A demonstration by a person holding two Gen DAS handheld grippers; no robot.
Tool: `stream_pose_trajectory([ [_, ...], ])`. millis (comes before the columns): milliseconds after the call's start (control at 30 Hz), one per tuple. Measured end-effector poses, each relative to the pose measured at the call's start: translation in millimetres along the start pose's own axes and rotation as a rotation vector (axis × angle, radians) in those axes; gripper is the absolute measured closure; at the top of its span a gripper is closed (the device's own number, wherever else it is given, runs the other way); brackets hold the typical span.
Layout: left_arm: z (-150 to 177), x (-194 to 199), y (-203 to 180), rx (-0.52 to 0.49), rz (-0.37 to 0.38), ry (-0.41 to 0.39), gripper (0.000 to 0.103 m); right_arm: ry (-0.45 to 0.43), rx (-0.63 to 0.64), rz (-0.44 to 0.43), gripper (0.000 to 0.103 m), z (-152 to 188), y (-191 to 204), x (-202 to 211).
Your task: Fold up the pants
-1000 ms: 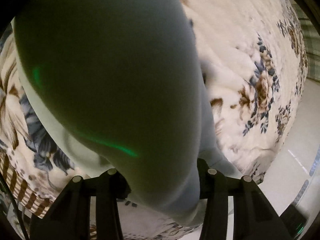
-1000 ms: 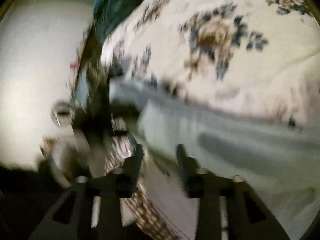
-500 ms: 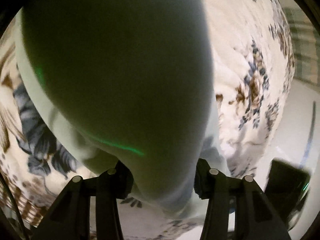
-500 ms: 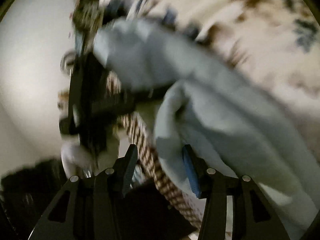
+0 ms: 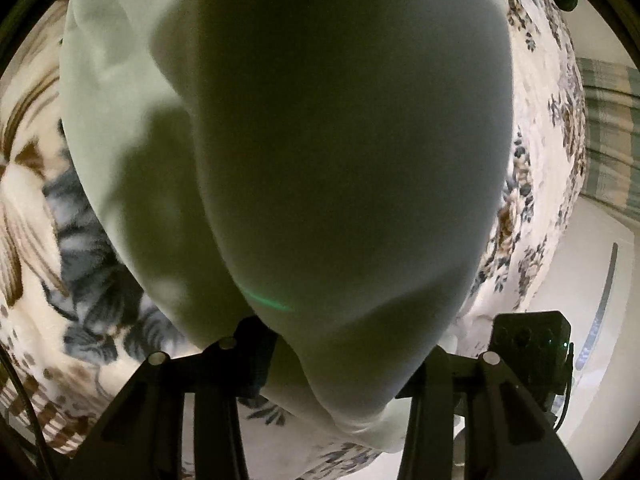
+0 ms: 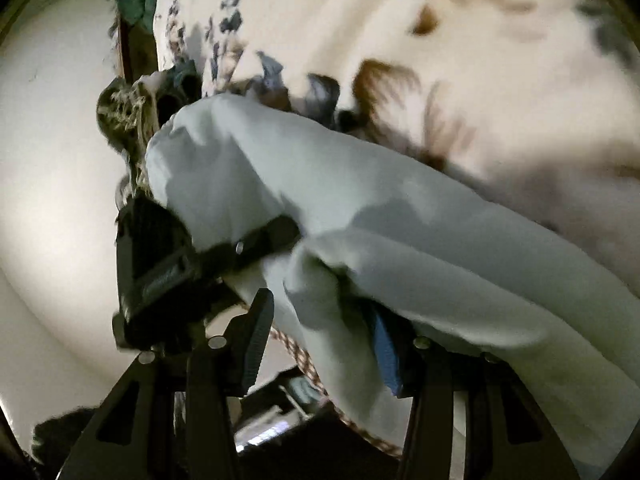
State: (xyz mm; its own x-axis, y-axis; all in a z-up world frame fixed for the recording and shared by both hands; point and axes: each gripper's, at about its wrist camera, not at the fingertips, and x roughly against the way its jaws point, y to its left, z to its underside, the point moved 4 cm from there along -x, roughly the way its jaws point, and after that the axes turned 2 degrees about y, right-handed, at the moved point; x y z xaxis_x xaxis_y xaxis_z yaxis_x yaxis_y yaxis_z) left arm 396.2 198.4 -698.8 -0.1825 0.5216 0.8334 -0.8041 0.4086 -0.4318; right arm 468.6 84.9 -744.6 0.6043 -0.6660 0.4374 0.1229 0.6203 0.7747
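Although blurred in places, easy to make out first the bed [image 5: 532,120], covered with a cream blanket with blue and brown flowers, behind everything in both views. Over it, the pale pants [image 5: 320,140], lifted up and hanging very close to the left wrist camera, dark in shadow, with one thick fold going down into the left tool [image 5: 340,368]. Clenched on that fold from both sides, after closing a little more just now. From the right wrist, the same pants [image 6: 400,220] seen as a long bundle lying across the edge of the bed. Lower, the right tool [image 6: 320,340], released: a fold of cloth between its fingers, resting against the blue pad [image 6: 384,344], with a clear gap on the other side.
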Motion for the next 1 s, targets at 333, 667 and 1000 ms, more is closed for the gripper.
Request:
stream_pose_trajectory([
  [333, -15.1, 14.8, 3.3, 0.002, 0.007, -0.018, 0.063, -0.035, 0.028, -0.011, 0.069, 4.2, 0.5, -11.3],
  [667, -28.4, 20.6, -9.6, 0.028, 0.072, -0.035, 0.059, -0.265, -0.013, -0.131, 0.09, -2.8, 7.5, 57.5],
  [1000, -18.7, 37.5, -31.6, -0.049, 0.04, -0.073, 0.059, -0.023, 0.008, -0.072, 0.047, -25.0, -2.2, 4.0],
])
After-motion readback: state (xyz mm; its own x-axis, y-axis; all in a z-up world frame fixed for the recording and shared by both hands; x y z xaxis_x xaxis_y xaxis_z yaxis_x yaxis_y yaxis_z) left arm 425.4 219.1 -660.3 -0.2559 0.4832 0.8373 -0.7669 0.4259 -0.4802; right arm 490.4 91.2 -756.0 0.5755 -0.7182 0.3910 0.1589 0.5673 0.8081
